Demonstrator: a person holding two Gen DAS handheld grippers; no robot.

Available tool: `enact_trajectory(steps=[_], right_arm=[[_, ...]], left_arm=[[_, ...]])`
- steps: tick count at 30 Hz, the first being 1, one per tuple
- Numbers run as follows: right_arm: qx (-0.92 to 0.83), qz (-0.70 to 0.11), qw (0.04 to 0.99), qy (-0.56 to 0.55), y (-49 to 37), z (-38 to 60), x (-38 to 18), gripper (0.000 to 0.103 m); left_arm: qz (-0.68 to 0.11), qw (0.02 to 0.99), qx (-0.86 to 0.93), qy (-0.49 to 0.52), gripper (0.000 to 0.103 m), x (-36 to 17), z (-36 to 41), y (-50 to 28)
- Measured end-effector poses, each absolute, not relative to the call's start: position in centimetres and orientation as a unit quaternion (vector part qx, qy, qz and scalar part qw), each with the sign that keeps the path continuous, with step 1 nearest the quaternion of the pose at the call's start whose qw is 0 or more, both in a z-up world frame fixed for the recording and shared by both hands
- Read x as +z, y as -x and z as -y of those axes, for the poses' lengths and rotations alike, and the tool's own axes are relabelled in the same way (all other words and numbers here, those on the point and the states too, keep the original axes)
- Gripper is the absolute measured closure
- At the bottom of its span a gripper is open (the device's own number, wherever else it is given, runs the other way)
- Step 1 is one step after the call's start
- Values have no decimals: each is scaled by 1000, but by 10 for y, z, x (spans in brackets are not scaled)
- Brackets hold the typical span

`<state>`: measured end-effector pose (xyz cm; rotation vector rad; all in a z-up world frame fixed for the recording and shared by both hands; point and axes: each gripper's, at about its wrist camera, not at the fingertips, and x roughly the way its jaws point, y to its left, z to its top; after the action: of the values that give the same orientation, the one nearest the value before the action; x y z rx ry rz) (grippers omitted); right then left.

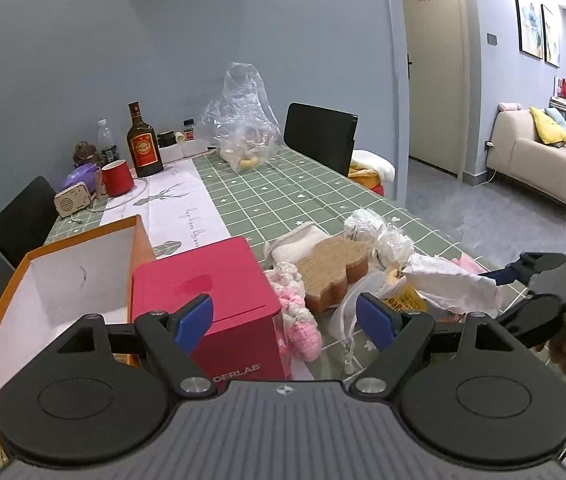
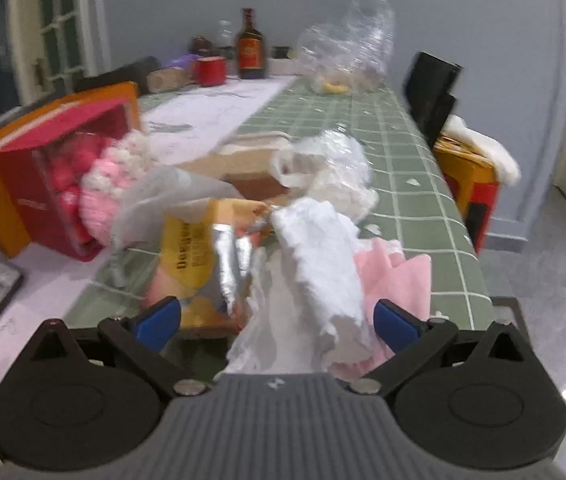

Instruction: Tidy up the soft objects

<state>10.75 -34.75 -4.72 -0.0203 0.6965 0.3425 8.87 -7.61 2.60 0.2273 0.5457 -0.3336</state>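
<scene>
While both claws stand spread and grip nothing, the stock on view runs as follows, largest first.

Worktop [image 1: 303, 196]: green checked cloth, pale runner with a deer drawing and illegible script.

Orange box [image 1: 7, 300]: open, white inside, at the near left corner; the likely bin for the soft goods.

Red box [image 1: 219, 292]: touching the orange box; partial lettering reads "DERLAB".

Clear bag [image 1: 243, 120]: far end, contents unclear.

Brown bottle [image 1: 143, 142]: red label, text too small to read.

Soft pile, near right edge: white cloth [image 2: 319, 248], lying between the fingers of the right claw [image 2: 279, 320]; pink cloth [image 2: 399, 276] just beside it; pink-and-white knit [image 1: 299, 312] against the red box; tan sponge [image 1: 331, 268]; yellow packet [image 2: 187, 260], letters perhaps "Doejeo", blurred.

Left claw [image 1: 285, 318]: hovers above the red box and knit.

Handling, as judged: close the right claw low on the white cloth, gathering a full fold, not a loose edge, so it lifts clear without dragging the packet.
</scene>
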Motion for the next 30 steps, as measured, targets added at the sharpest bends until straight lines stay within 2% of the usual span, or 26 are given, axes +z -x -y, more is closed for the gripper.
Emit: enact_trajectory(steps=[4, 11, 17, 18, 20, 21, 22, 26, 28, 30], right_arm=[[185, -290, 936, 68, -91, 348, -33, 3], [184, -282, 891, 304, -91, 305, -52, 3], [197, -272, 861, 381, -97, 287, -72, 3], [199, -260, 862, 386, -93, 287, -73, 6], [211, -262, 863, 376, -90, 287, -73, 24], [217, -273, 864, 363, -90, 287, -72, 45], [221, -286, 866, 346, -91, 288, -71, 58], [216, -302, 871, 322, -85, 286, -70, 66], [220, -314, 873, 300, -86, 287, -70, 78], [226, -310, 875, 295, -79, 288, -70, 82]], left_arm=[[-259, 943, -176, -114, 8, 26, 75, -85], [-267, 945, -172, -83, 8, 28, 69, -85], [-271, 943, -171, -86, 8, 27, 68, -81], [-269, 943, -174, -89, 8, 27, 68, -80], [-266, 943, -176, -92, 8, 26, 67, -77], [-267, 943, -175, -92, 8, 25, 66, -76], [-269, 943, -175, -93, 8, 24, 65, -75], [-271, 942, -175, -91, 8, 22, 65, -75], [-273, 941, -178, -87, 8, 19, 64, -75], [-277, 940, -178, -87, 8, 16, 63, -76]])
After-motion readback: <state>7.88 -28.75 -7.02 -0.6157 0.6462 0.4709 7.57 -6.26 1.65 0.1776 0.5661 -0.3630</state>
